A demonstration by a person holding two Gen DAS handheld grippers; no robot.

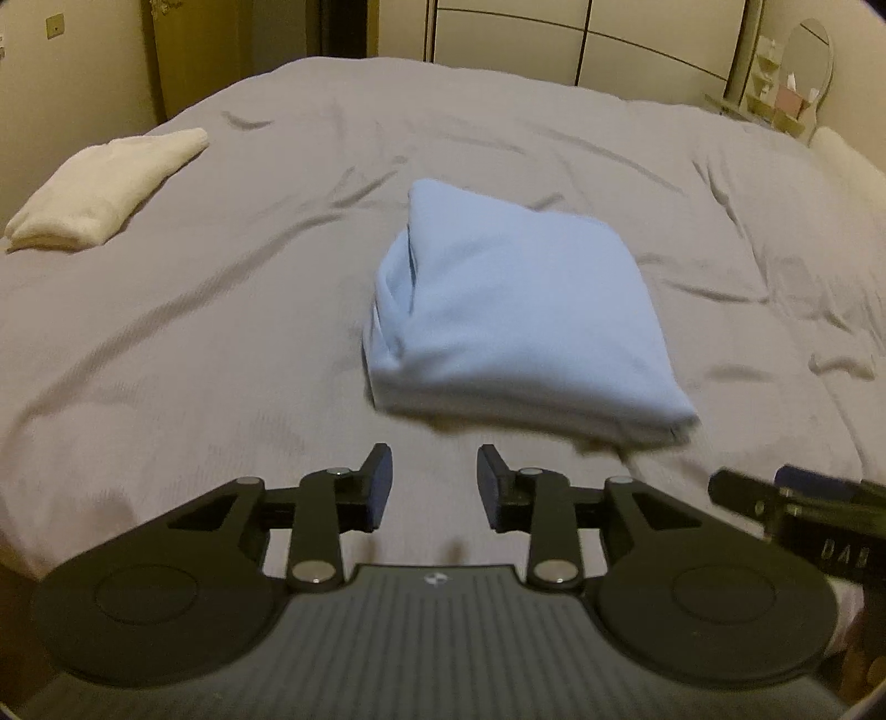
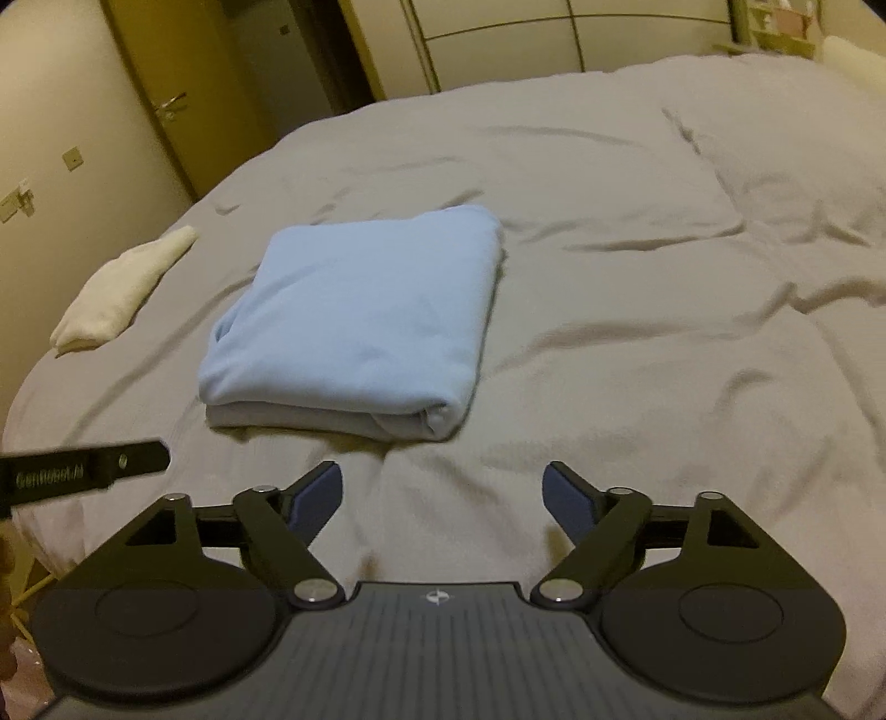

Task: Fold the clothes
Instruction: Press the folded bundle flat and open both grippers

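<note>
A light blue garment [image 1: 515,321] lies folded into a thick square on the grey bed sheet [image 1: 221,310]; the right wrist view shows the same garment [image 2: 360,321] left of centre. My left gripper [image 1: 434,487] hovers just short of its near edge, jaws apart with only sheet between them. My right gripper [image 2: 443,498] stands wide open over bare sheet, near the garment's front right corner, holding nothing. Each gripper's tip shows at the edge of the other's view: the right gripper [image 1: 775,498] and the left gripper [image 2: 111,465].
A folded cream garment [image 1: 105,188] lies at the bed's far left, seen again as the cream garment [image 2: 122,288]. Wardrobe doors [image 1: 554,39] stand behind the bed, a shelf with a mirror [image 1: 797,77] at the far right, and a door [image 2: 166,105] at the left.
</note>
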